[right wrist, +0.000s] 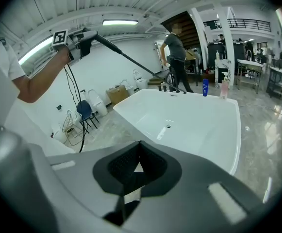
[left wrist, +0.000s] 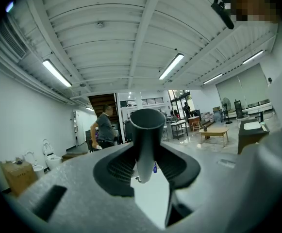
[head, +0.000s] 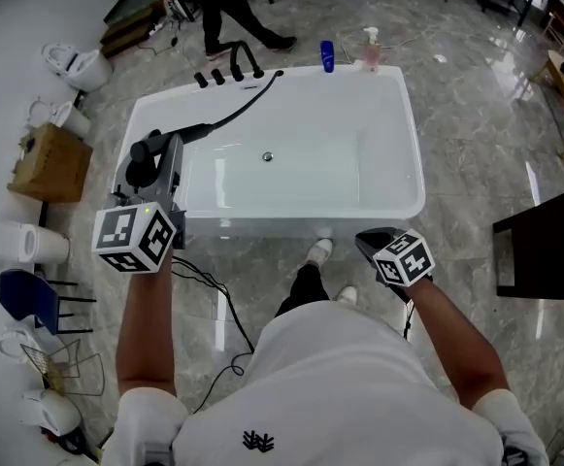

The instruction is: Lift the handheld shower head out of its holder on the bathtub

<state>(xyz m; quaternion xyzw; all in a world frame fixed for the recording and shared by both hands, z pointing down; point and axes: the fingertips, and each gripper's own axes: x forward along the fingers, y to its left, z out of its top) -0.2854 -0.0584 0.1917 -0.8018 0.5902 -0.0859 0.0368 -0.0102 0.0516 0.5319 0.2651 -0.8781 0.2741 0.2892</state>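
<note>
Shower head: I am seeing a black handheld unit with a round handle, held up over the left rim of the white bathtub.
Hose: black, running to the taps on the far rim.
Left gripper: fingers gripping the handle.
Right gripper: fingers closed on nothing, hovering before the near rim.
</note>
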